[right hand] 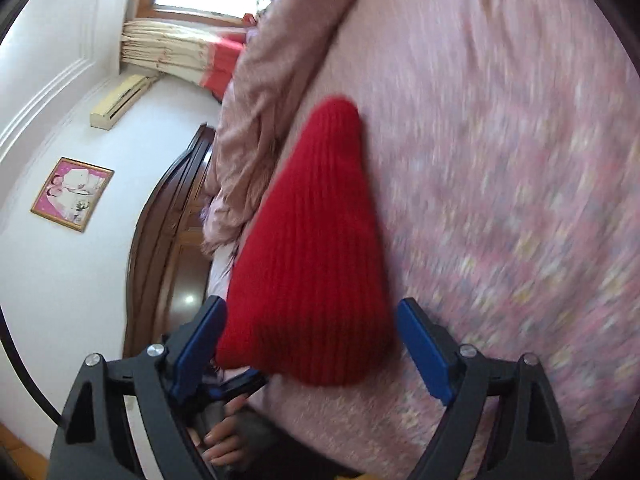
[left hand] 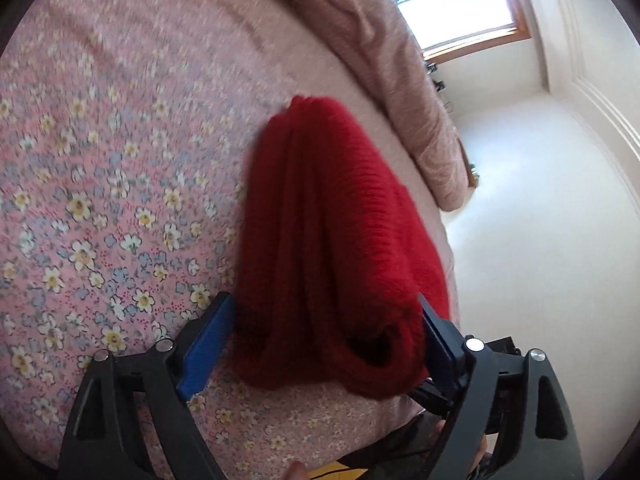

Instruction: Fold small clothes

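A red ribbed knit garment (left hand: 332,216) lies bunched on the pink floral bedsheet (left hand: 120,160), its near end rolled with an opening. My left gripper (left hand: 326,312) is open, its blue fingers straddling the garment's near end. In the right wrist view the same red garment (right hand: 308,248) tapers to a point away from me. My right gripper (right hand: 312,320) is open, with the garment's wide end between its fingers. Both views are motion-blurred. The other gripper shows below the garment in each view.
A pink quilt (left hand: 380,60) is heaped along the bed's far side. A dark wooden headboard (right hand: 168,216) stands by the white wall, with a framed picture (right hand: 72,194), an air conditioner (right hand: 120,100), curtains (right hand: 176,56) and a window (left hand: 452,0).
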`<state>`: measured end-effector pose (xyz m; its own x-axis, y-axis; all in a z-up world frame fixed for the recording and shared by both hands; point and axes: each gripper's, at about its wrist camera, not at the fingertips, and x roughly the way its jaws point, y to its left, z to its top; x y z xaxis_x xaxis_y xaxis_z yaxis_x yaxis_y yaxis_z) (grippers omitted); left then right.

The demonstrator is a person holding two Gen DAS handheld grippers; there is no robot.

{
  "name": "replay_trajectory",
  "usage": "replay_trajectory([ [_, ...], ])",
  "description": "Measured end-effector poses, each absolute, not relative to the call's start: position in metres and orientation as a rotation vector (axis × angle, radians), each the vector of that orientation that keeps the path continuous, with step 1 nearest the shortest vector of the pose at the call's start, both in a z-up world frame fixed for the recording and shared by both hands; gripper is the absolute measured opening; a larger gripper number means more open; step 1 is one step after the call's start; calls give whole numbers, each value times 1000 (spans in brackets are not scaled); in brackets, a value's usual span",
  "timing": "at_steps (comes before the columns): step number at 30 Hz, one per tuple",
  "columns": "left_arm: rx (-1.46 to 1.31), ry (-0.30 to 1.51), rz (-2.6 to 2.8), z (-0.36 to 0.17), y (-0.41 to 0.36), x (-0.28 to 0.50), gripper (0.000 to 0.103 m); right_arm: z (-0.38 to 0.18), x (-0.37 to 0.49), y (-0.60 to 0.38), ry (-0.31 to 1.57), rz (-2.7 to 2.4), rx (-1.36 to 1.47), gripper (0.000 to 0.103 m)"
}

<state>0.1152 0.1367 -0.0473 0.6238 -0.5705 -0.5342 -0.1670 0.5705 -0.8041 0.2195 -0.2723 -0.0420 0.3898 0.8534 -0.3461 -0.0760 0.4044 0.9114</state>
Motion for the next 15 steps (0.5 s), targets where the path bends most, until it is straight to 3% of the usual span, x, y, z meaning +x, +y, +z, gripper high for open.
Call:
replay_trajectory([
  [10,-882,952,-370,-44,114,172,96,-52,261,-245,1094,784,977,91],
  [15,-898,957,-424,-46,111,196,96,-51,288,-224,1151,783,941,91],
])
